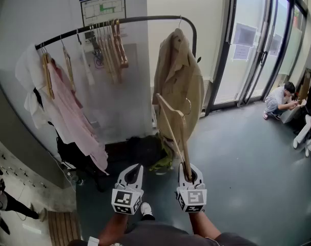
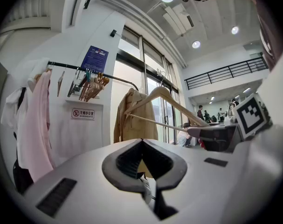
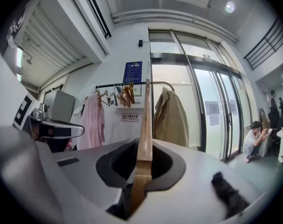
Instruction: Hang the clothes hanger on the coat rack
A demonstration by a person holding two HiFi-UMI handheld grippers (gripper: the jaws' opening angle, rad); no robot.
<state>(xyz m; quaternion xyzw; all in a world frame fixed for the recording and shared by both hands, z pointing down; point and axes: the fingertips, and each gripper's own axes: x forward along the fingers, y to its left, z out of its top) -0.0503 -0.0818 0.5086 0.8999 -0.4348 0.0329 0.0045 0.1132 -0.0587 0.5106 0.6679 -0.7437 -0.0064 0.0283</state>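
Head view, left to right: a pale pink garment (image 1: 68, 111) and a bunch of bare wooden hangers (image 1: 113, 47) hang from the curved black metal coat rack rail (image 1: 145, 19). Your left gripper (image 1: 136, 169) sits low, its jaws drawn together on nothing. Your right gripper (image 1: 187, 172) clamps one end of the light wooden clothes hanger (image 1: 171, 122). The hanger rises tilted up and to the left in front of the beige coat (image 1: 178, 76) at the rail's right end. Its metal hook (image 1: 188, 106) lies against the coat, well below the rail. Judged progress is roughly midway: the hanger is in hand before the rack, while lifting the hook over the rail and letting go are left to do
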